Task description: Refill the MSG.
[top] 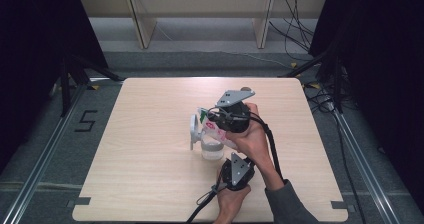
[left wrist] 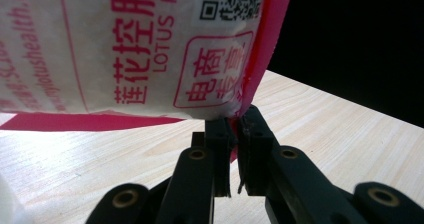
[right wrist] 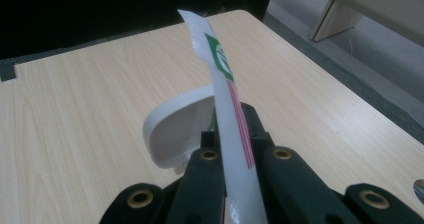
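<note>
A white sachet (top: pixel 216 129) with pink print and a green mark is held over the middle of the table (top: pixel 150 149), stretched between both grippers. My left gripper (top: pixel 228 155) comes from the near side and is shut on the sachet's pink-edged lower corner (left wrist: pixel 235 96); its jaws (left wrist: pixel 235 129) pinch that seam. My right gripper (top: pixel 212 119) is shut on the sachet's upper part, which appears edge-on (right wrist: pixel 220 79) between its jaws (right wrist: pixel 232 121). Under the sachet stands a clear container (top: pixel 212 152) with a white lid (top: pixel 194 130) flipped open to its left (right wrist: pixel 175 129).
The pale wooden table has bare room on its left and far sides. Black cables trail from both grippers toward the near edge. Beyond the table lie grey floor, rails, loose cables and the legs of wooden shelving (top: pixel 142 29).
</note>
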`<state>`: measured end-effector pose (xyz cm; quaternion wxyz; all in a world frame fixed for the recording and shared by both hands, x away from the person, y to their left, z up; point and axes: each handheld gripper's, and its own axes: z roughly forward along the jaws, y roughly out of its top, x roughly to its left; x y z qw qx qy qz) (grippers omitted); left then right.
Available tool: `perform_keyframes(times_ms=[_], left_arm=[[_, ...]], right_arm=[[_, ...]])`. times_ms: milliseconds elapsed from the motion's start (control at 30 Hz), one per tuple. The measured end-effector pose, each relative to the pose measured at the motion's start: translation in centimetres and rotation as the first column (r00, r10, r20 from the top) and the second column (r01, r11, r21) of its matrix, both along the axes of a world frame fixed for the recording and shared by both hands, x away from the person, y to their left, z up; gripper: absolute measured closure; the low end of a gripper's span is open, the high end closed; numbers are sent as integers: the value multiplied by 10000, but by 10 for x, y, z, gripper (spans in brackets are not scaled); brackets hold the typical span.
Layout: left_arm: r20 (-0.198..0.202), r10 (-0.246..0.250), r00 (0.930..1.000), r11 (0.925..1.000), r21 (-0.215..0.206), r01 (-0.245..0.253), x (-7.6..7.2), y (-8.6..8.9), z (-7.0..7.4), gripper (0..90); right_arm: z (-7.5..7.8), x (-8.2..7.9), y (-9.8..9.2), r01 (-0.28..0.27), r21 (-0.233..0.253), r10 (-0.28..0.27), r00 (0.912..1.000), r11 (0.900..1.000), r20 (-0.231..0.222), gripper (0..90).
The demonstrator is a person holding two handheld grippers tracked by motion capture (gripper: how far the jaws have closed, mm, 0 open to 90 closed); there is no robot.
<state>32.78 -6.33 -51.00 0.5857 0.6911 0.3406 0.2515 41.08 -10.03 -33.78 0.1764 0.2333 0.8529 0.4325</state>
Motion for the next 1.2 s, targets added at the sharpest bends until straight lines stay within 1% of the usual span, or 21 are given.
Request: perform_keyframes(times_ms=[100, 167, 200, 300, 333, 367, 400, 500, 533, 567, 633, 667, 700, 767, 800, 900, 967, 1033, 1067, 1167, 1200], left_arm=[[7, 1, 10000, 10000, 18, -1, 0, 0, 0, 840], [47, 17, 10000, 10000, 29, -17, -1, 0, 0, 840], [89, 7, 10000, 10000, 50, -7, -1, 0, 1, 840], [37, -7, 10000, 10000, 25, 7, 0, 0, 1, 840], [18, 13, 10000, 10000, -32, -13, 0, 0, 0, 840], [21, -12, 10000, 9998, -208, 13, 0, -1, 0, 840], [13, -34, 10000, 9985, -547, 35, 0, -3, 0, 840], [4, -18, 10000, 9986, -535, 18, 1, -2, 0, 840], [1, -27, 10000, 9984, -561, 27, 1, -3, 0, 840], [2, -34, 10000, 9984, -558, 34, 0, -3, 0, 840], [23, -30, 10000, 9984, -568, 31, 1, -4, 0, 840], [25, -17, 10000, 9985, -555, 19, 0, -3, 0, 840], [25, -17, 10000, 9985, -555, 19, 0, -3, 0, 840], [26, -37, 10000, 9985, -550, 38, 0, -4, 0, 840], [19, -33, 10000, 9984, -569, 34, 1, -4, 0, 840], [22, -34, 10000, 9983, -581, 36, 0, -4, 0, 840], [92, -7, 10000, 9986, -537, 12, 1, -4, 0, 840], [20, -33, 10000, 9984, -561, 34, 1, -4, 0, 840], [46, -59, 10000, 9986, -524, 61, 0, -4, 0, 840], [84, -30, 10000, 9987, -518, 34, 1, -4, 0, 840], [40, -55, 10000, 9985, -540, 57, 0, -4, 0, 839]], right_arm=[[0, -1, 0, 22, -4, -22, 10000, 10000, -61, 900], [1, -1, -1, 18, 42, -18, 10000, 10000, 94, 900], [1, -1, -1, 18, 42, -18, 10000, 10000, 94, 900], [2, -2, 0, 107, 57, -106, 9999, 9999, -14, 900], [1, -2, 0, 117, 44, -117, 9999, 9999, -14, 900], [-1, -2, 2, 178, 99, -178, 9998, 9998, 78, 900], [-1, -2, 3, 48, -62, -47, 9999, 10000, 120, 900], [0, -3, 4, 34, -12, -34, 9999, 10000, 136, 900], [0, -2, 5, -49, -118, 51, 9999, 9999, 114, 900], [0, -2, 5, -49, -118, 51, 9999, 9999, 114, 900], [0, -3, 5, -1, -204, 2, 10000, 9998, 59, 900], [0, -3, 5, -59, -114, 58, 10000, 9999, -54, 900], [0, -3, 5, -59, -114, 58, 10000, 9999, -54, 900], [-1, -2, 6, 43, -199, -38, 9997, 9998, 233, 900], [-1, -3, 6, 69, -245, -69, 10000, 9997, 10, 900], [-1, -3, 6, -6, -252, 9, 9999, 9997, 140, 900], [0, -4, 6, 63, -264, -62, 10000, 9996, 66, 900], [-2, -3, 6, 149, -136, -147, 9998, 9998, 148, 900], [-2, -3, 6, 176, -99, -175, 9998, 9998, 40, 900], [-1, -4, 5, 188, -133, -189, 9998, 9997, -24, 900], [-1, -4, 6, 131, -131, -129, 9999, 9998, 111, 900]])
